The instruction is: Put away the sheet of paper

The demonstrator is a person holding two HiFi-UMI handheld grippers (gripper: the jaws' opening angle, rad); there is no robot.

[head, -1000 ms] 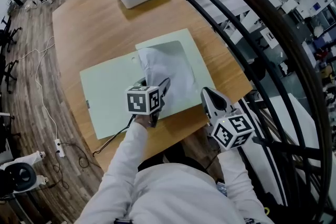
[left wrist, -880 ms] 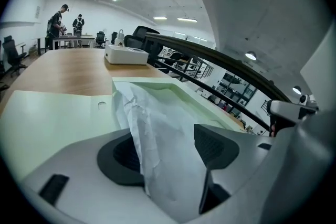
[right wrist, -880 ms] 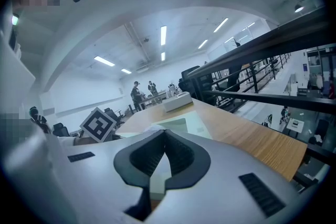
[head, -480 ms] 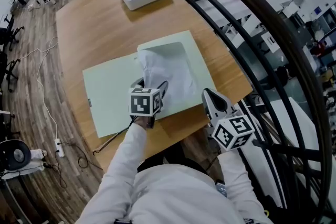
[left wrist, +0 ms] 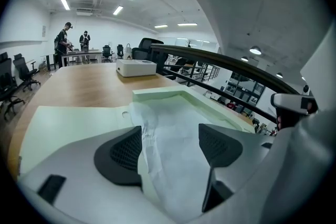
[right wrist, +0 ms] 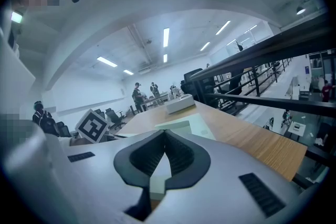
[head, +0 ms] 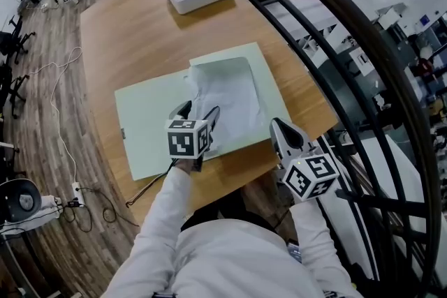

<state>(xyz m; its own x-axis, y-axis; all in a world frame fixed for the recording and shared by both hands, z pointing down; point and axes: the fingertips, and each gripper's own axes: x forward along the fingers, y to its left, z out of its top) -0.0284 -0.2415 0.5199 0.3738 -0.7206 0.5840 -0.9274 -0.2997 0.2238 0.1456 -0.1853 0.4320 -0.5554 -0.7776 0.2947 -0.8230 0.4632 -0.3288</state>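
Newly released paper (head: 230, 91) lies between left gripper's (head: 198, 110) opening fingers (left wrist: 123, 152); right gripper's (head: 278, 125) fingers (right wrist: 181, 152) together

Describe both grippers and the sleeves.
The left gripper and right gripper are pale grey with dark ribbed pads, each carrying a white cube of black square markers. A black cable trails from the left one, whose jaws are opening around the paper. Sleeves are white.

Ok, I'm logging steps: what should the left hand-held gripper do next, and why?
Probably pull the left hand-held gripper back. Its jaws are opening and the paper lies loose between them on the open folder, so the cover can then be folded over.
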